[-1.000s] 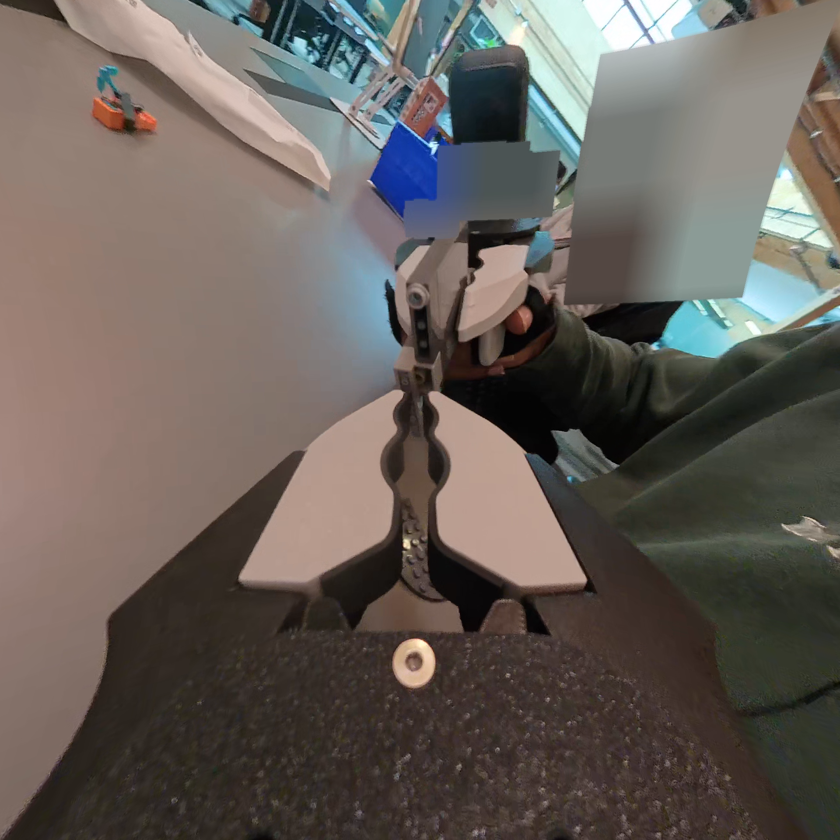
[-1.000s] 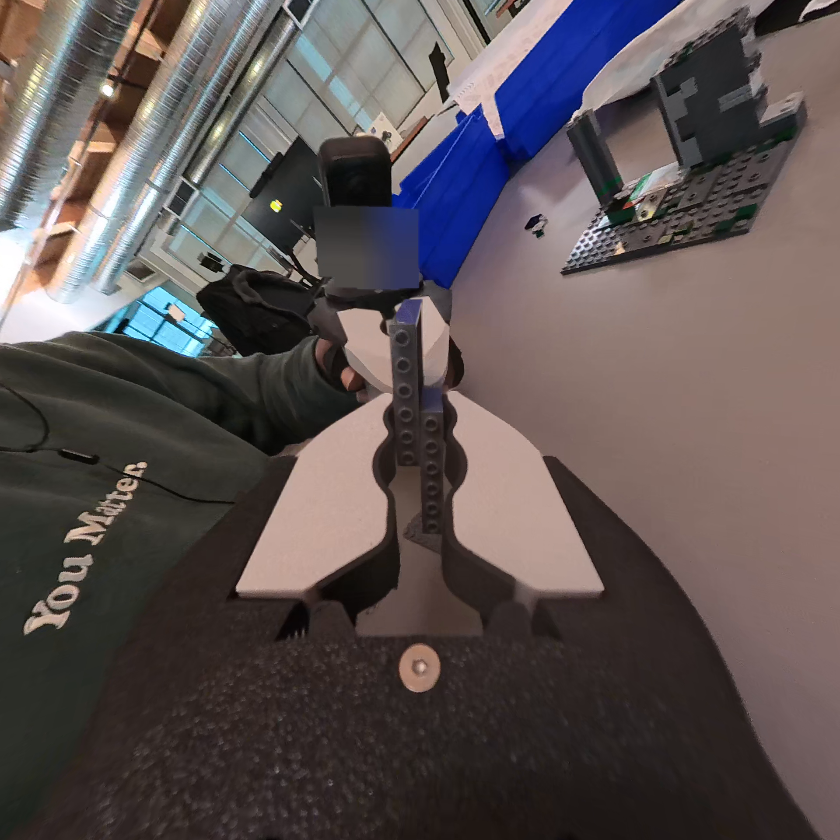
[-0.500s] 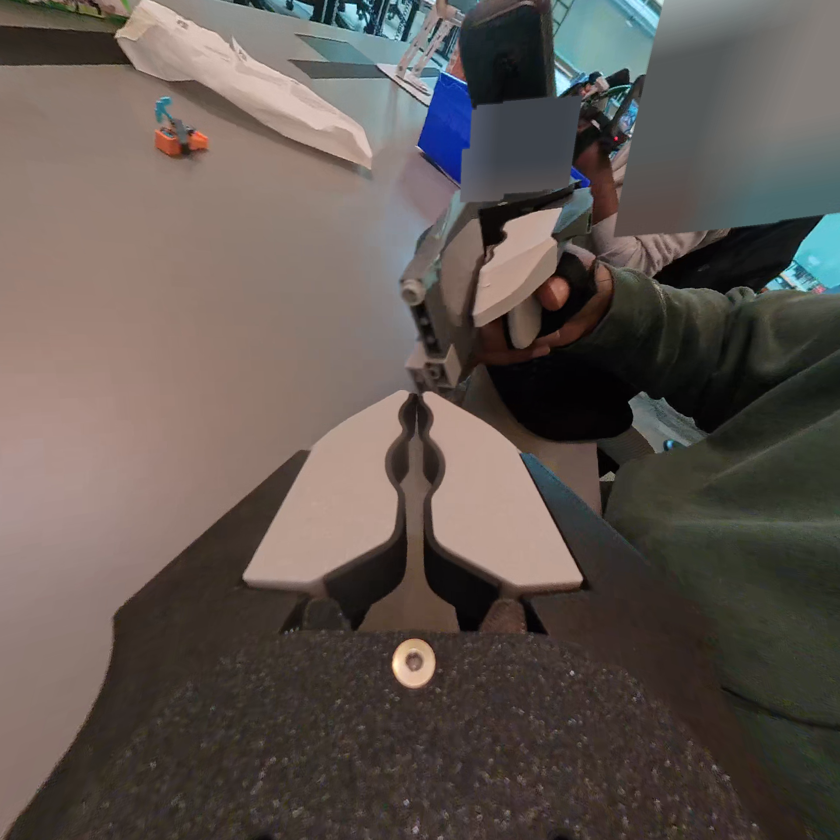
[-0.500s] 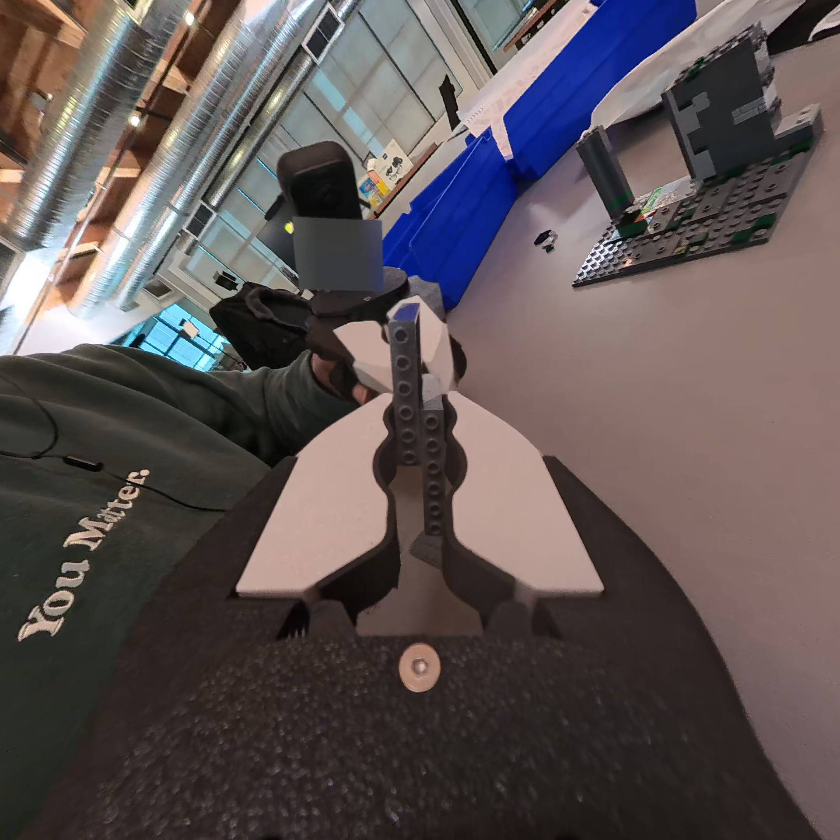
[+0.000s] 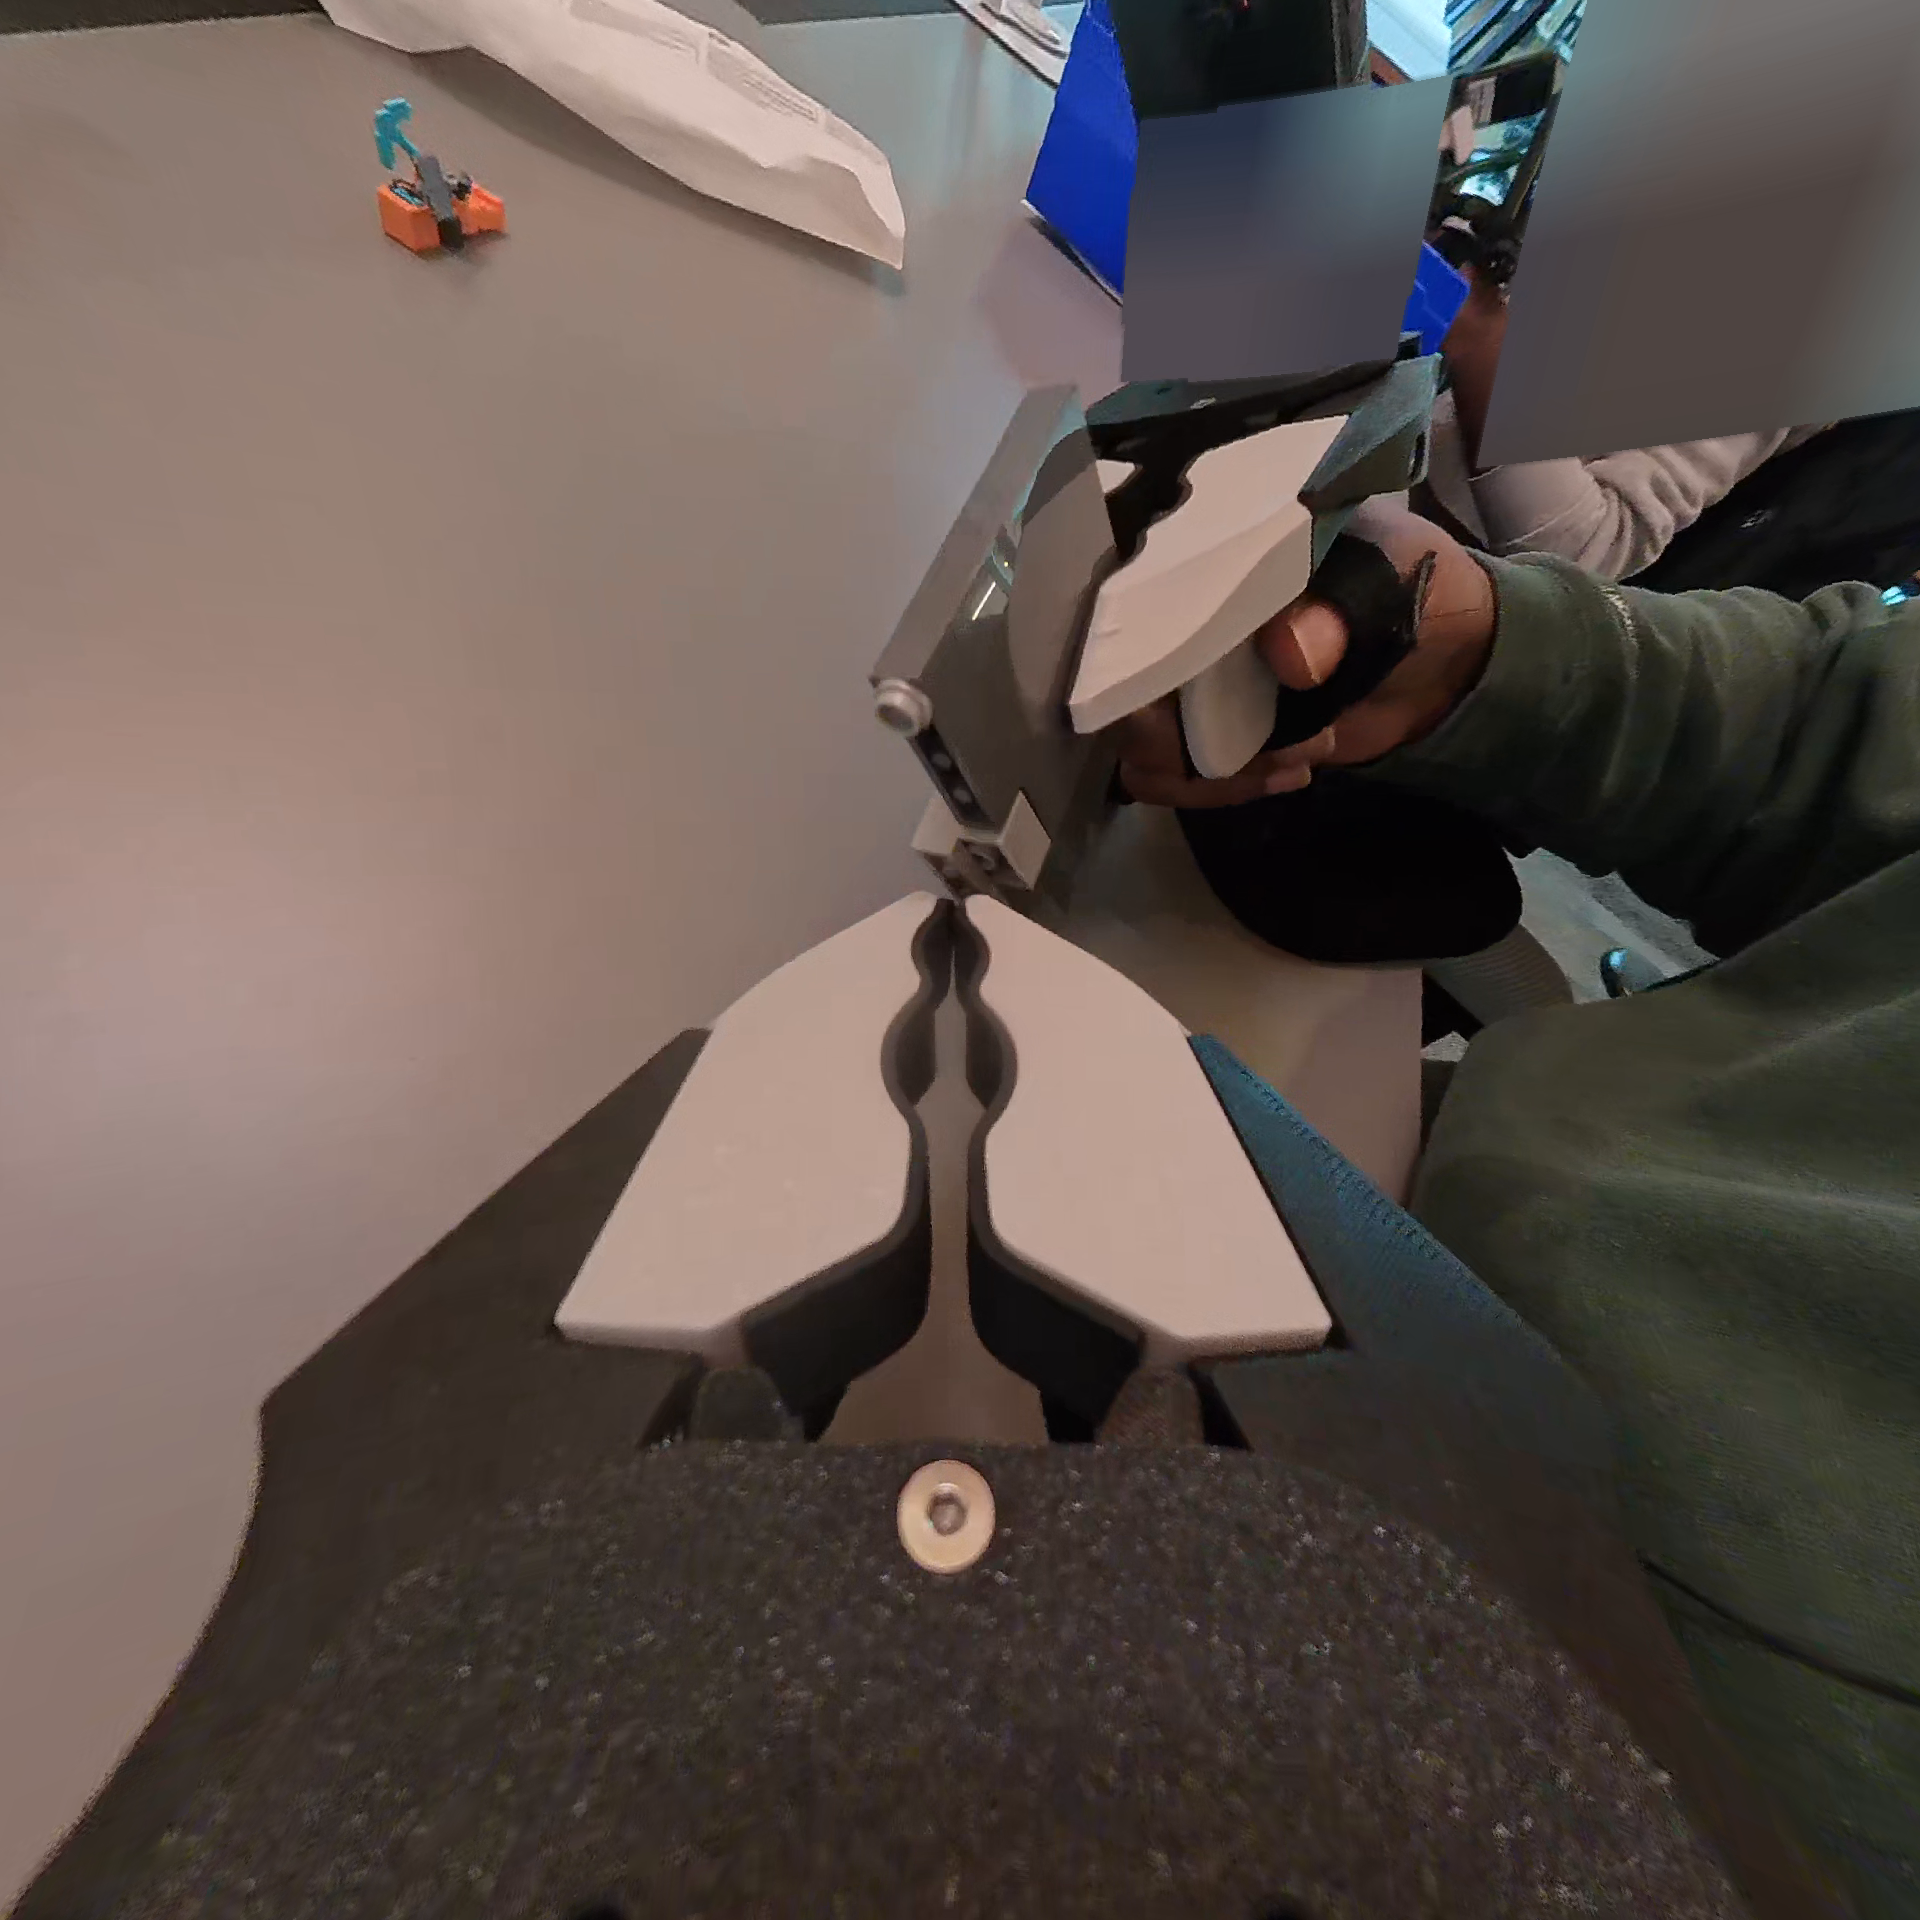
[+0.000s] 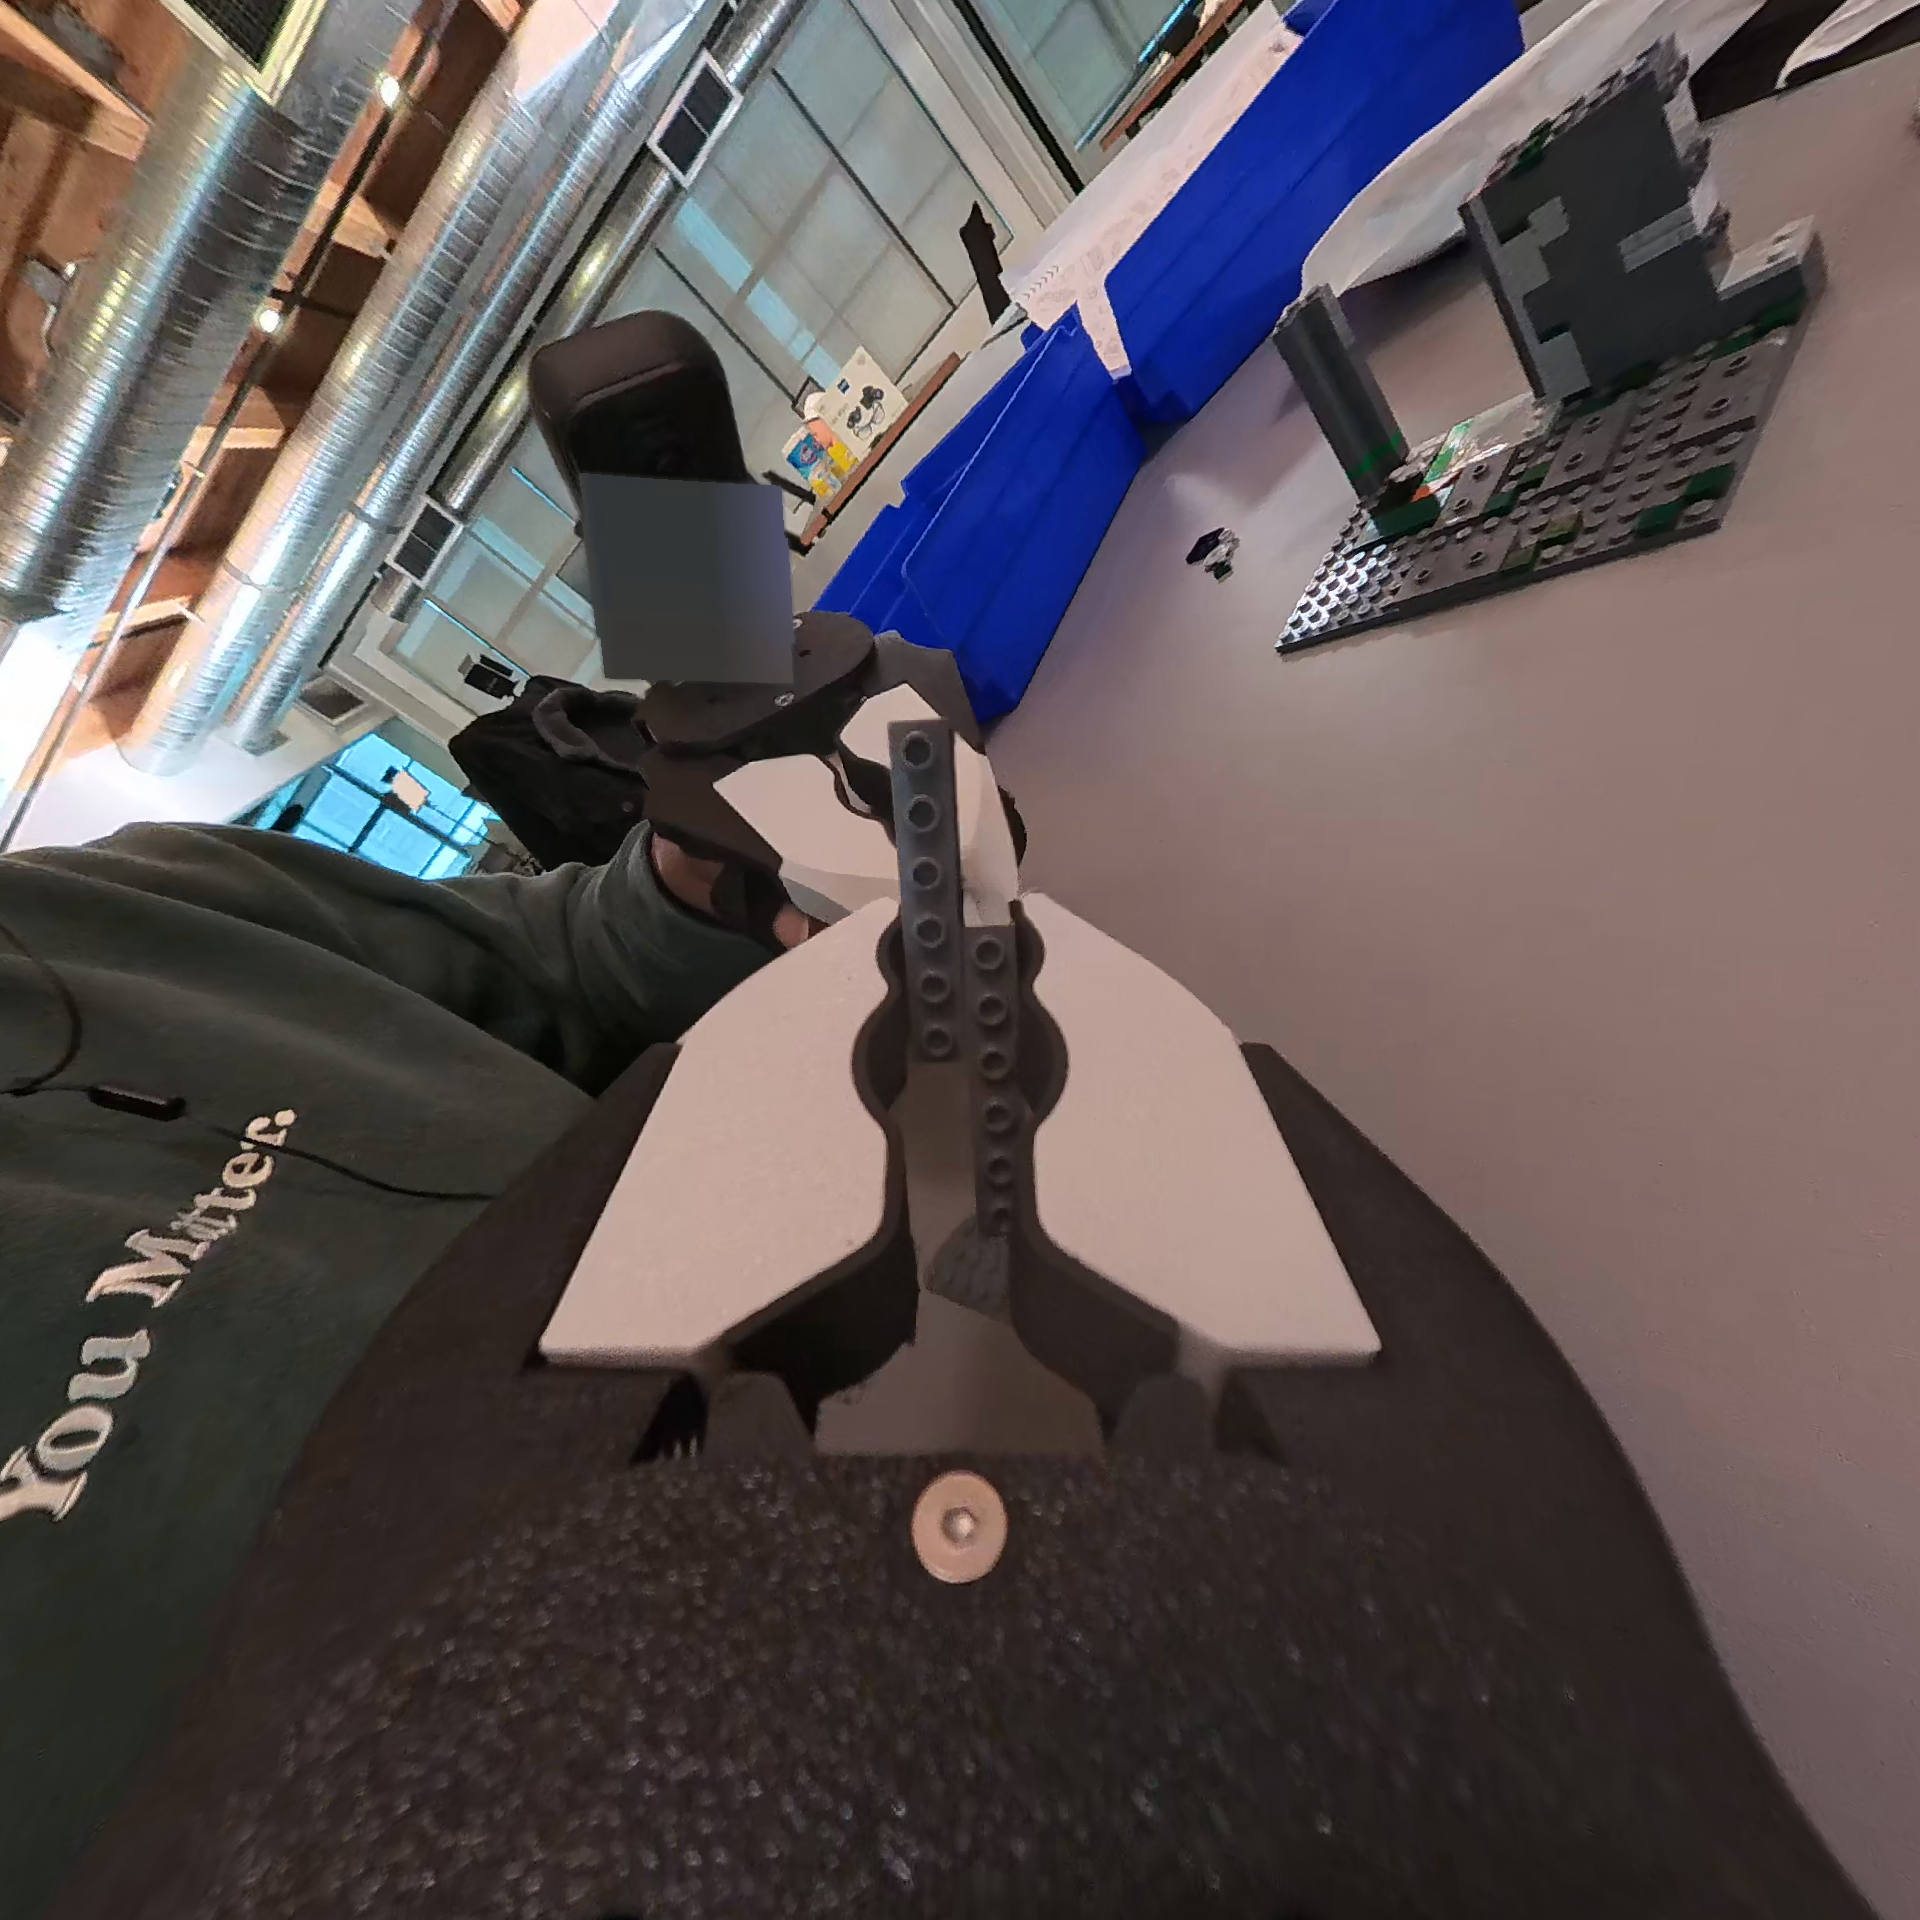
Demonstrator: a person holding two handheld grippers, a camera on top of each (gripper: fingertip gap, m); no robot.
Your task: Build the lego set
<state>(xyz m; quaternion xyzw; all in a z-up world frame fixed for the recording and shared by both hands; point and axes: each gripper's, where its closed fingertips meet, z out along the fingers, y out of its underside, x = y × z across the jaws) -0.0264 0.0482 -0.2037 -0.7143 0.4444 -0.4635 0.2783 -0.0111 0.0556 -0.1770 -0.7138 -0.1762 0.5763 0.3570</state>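
My right gripper (image 6: 961, 914) is shut on a long dark grey plate assembly (image 6: 925, 831) that sticks out past its tips, held in the air over the grey table. In the left wrist view the same assembly (image 5: 966, 623) hangs from the right gripper (image 5: 1081, 717), ending in a small light grey brick (image 5: 987, 847). My left gripper (image 5: 951, 914) is shut and empty, with its tips just under that brick. I cannot tell whether they touch. The left gripper's white fingers (image 6: 790, 831) show behind the assembly in the right wrist view.
A partly built grey structure on a dark studded baseplate (image 6: 1455, 582) stands on the table to the right, with a small black piece (image 6: 1214, 548) near it. Blue bins (image 6: 1039, 499) line the far edge. A small orange and teal build (image 5: 436, 203) and a white paper bag (image 5: 675, 83) lie far left.
My left gripper held a studded part of the assembly one second ago. It let go, drew back and closed empty. Its tips now sit close under the assembly's end brick.
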